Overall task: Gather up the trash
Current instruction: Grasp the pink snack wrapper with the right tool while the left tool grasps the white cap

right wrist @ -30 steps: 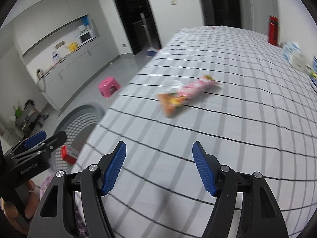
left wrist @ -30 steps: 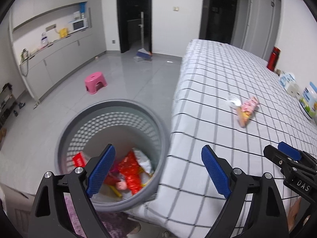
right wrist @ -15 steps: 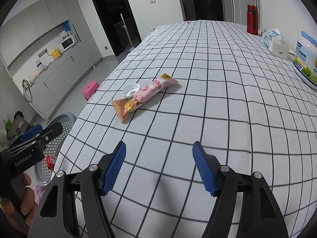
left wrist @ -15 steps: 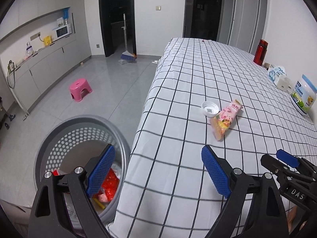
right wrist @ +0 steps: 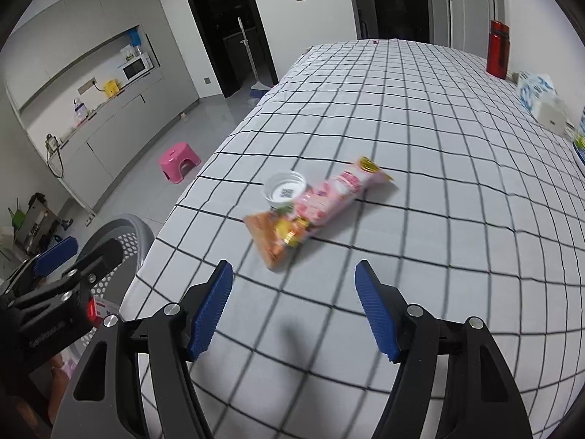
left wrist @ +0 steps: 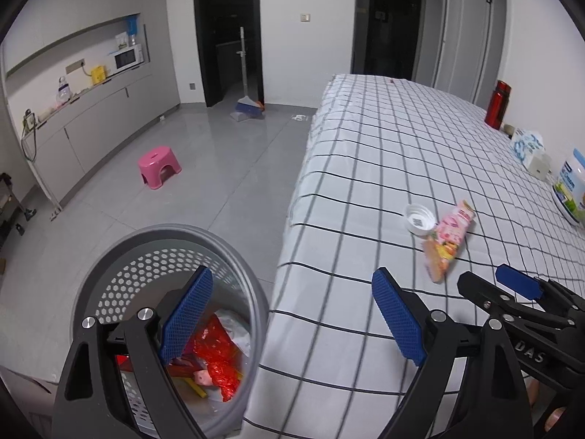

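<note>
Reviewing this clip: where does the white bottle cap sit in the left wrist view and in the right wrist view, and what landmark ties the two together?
Left wrist: white cap lies open side up, right of centre on the checked tablecloth, at the pink snack wrapper's left edge.
Right wrist: cap sits at picture centre, just left of the wrapper, ahead of the open right gripper.
Shared landmark: the pink stool on the floor.

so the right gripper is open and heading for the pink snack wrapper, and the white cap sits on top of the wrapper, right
Not quite. The white cap lies on the checked tablecloth beside the pink snack wrapper, touching its edge, not on top of it; the right wrist view shows this. The rest holds: the right gripper is open and points at the wrapper.
</note>
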A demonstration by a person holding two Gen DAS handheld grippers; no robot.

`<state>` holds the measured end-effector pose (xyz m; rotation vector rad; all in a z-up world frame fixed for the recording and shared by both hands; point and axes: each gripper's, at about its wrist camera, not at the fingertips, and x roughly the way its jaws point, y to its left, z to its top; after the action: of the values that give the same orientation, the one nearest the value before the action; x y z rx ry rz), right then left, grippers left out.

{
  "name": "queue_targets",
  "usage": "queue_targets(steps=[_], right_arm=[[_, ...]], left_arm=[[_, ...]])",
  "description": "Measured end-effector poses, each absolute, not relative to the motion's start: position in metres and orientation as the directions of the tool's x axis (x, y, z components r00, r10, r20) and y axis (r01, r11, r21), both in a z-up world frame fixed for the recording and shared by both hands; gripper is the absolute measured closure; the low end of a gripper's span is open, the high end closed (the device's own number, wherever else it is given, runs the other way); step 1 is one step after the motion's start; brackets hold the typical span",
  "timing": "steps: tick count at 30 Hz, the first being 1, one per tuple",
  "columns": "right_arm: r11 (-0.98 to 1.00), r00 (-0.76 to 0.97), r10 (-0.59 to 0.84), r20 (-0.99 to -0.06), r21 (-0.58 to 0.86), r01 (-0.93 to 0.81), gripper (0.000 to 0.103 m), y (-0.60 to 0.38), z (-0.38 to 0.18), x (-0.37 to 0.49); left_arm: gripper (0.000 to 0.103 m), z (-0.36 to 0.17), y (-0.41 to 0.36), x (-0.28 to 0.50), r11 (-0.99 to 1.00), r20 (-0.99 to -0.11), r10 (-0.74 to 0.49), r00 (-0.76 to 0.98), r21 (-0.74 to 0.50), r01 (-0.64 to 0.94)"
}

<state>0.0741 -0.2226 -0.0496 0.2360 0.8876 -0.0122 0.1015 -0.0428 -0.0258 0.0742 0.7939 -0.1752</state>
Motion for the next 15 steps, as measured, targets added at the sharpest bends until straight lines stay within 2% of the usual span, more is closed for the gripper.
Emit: queue_targets(steps=[15], right_arm=[[0.975, 0.570, -0.024, -0.821, 0.106, 0.194, 0.035, -0.201, -0.070, 0.120]], left_arm=[[0.016, -0.032, -0.025, 0.110, 0.989, -0.723, -0.128, 0.679, -0.040, 0.144]])
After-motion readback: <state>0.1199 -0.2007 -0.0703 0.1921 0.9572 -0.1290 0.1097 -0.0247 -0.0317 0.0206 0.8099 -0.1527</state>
